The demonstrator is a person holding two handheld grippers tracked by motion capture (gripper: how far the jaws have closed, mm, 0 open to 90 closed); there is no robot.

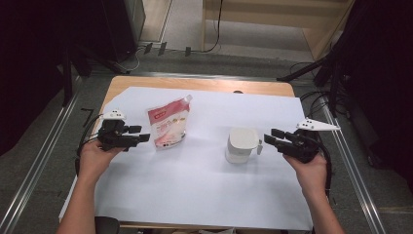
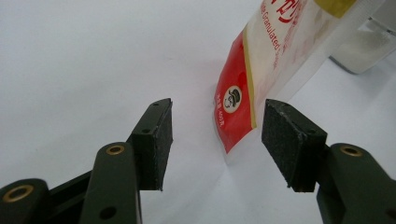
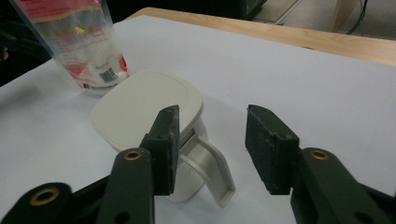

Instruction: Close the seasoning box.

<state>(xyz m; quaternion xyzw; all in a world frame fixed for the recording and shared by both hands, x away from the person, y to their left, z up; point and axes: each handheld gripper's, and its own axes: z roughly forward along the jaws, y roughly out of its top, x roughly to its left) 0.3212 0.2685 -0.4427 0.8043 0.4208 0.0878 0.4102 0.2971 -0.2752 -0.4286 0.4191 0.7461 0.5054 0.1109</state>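
a white sheet (image 1: 204, 185) covered the wooden table (image 1: 146, 83), with a red-and-white spouted sugar pouch (image 1: 168, 124) standing left of a lidded white container (image 1: 241, 144). the left gripper (image 1: 142, 134) was spread just beside the pouch's lower corner, touching nothing; the right gripper (image 1: 272, 136) was spread around the container's handle (image 3: 212, 170), pads clear of it

Light wooden table (image 1: 204, 84) under a white paper sheet (image 1: 195, 180); on it a red-and-clear plastic pouch (image 1: 168, 124) and a lidded white plastic jug (image 1: 241, 145).
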